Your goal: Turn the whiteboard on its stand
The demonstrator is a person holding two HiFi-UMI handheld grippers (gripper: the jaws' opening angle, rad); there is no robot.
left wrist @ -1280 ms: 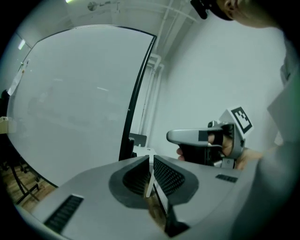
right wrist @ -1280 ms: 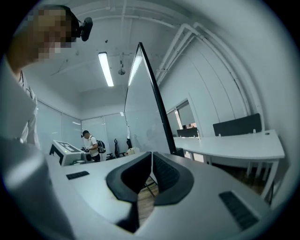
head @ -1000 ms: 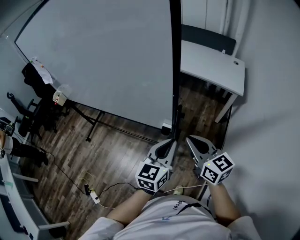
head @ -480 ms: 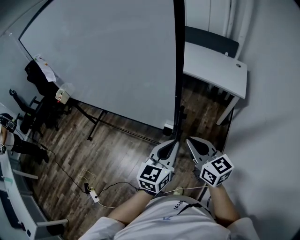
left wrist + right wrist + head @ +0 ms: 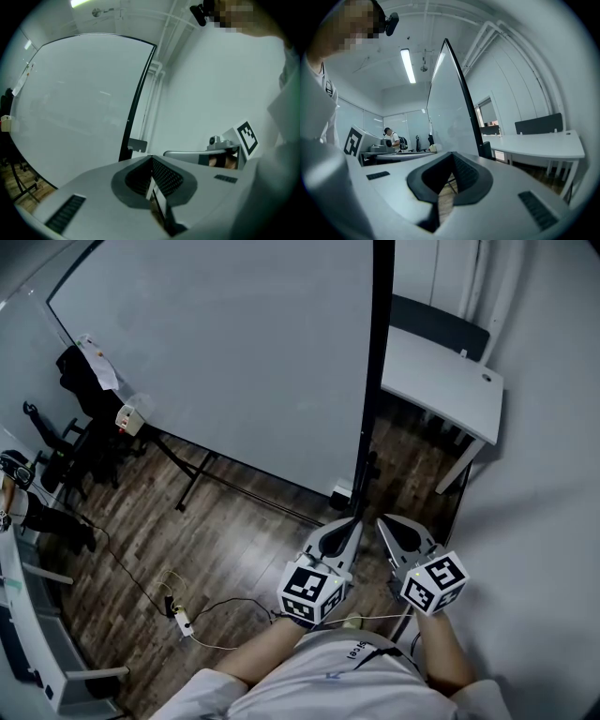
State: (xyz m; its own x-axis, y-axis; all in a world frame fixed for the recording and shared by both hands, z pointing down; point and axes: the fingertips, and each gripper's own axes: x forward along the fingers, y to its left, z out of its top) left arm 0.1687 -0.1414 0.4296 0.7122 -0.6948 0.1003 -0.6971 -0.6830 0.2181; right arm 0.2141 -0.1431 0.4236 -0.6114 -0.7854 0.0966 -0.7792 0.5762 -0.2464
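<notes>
The big whiteboard (image 5: 234, 352) stands on its black stand (image 5: 192, 486), its black side frame (image 5: 373, 381) running down to a foot near my grippers. My left gripper (image 5: 352, 522) and right gripper (image 5: 380, 518) are held side by side just short of that lower corner, both shut and empty. In the left gripper view the board face (image 5: 70, 93) and frame (image 5: 136, 103) lie ahead of the shut left gripper (image 5: 151, 159). From the right gripper (image 5: 451, 157) the board (image 5: 445, 112) is seen nearly edge-on.
A white desk (image 5: 441, 381) with a dark chair (image 5: 441, 329) stands behind the board at right, against the wall. Office chairs and dark clothing (image 5: 84, 418) crowd the left. A power strip and cable (image 5: 183, 620) lie on the wooden floor. A person (image 5: 393, 138) stands far off.
The head view has drifted, so board and desk sit further right in the picture. Both grippers stay shut, side by side, near the board's lower corner.
</notes>
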